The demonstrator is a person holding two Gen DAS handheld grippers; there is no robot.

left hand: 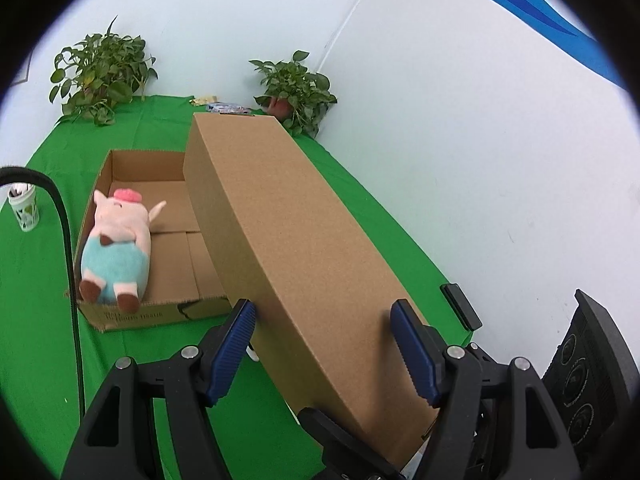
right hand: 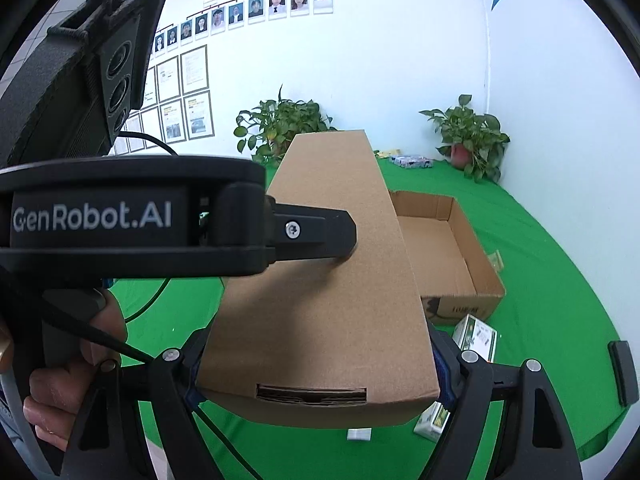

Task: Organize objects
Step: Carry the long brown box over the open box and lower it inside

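A long brown cardboard lid (left hand: 296,240) is held in the air over the green table, tilted, above the right side of an open cardboard box (left hand: 168,216). My left gripper (left hand: 324,340) is shut on the lid's side walls near one end. My right gripper (right hand: 320,372) is shut on the same lid (right hand: 332,280) at its near end. A plush pig (left hand: 116,248) lies in the box's left side. In the right wrist view the box (right hand: 448,248) shows to the right behind the lid, its inside partly hidden.
Two potted plants (left hand: 100,76) (left hand: 296,92) stand at the table's back. A white-green cup (left hand: 24,212) stands at the left. Small green-white packets (right hand: 476,336) lie near the box's front. A black cable (left hand: 68,264) runs at the left. The wall is close on the right.
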